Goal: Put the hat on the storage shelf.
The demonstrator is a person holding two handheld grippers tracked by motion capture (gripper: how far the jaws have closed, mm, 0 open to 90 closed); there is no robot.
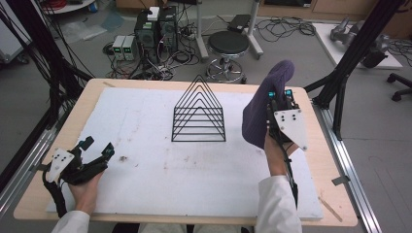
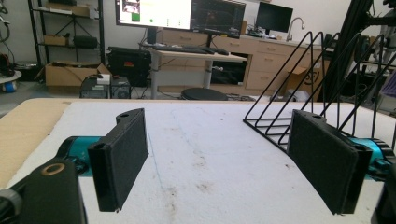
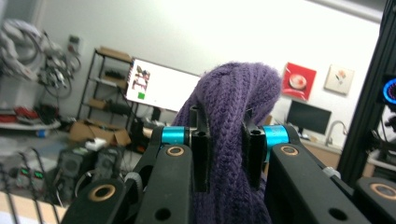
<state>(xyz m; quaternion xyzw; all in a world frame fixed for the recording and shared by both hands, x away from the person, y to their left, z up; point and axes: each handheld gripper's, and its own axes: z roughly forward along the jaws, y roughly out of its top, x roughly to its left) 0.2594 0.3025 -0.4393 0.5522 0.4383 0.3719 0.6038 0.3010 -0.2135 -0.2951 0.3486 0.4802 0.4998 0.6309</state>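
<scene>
A purple knitted piece (image 1: 265, 104), like a sock or hat, hangs in the air over the right part of the white mat (image 1: 145, 174). My right gripper (image 1: 278, 99) is shut on it, raised above the table; the knit (image 3: 231, 140) bulges up between the two black pads and droops below them. A black wire rack (image 1: 199, 114) of nested triangles stands upright mid-table, left of the knit. My left gripper (image 1: 97, 148) rests at the mat's near left corner, open, with nothing between its pads (image 2: 126, 154). The rack (image 2: 322, 88) stands ahead to its right.
The mat lies on a wooden table (image 1: 39, 170). Black frame posts (image 1: 350, 58) rise at the table's right and left. Beyond the far edge are a round stool (image 1: 227, 46), computer boxes (image 1: 155, 31) and cables on the floor.
</scene>
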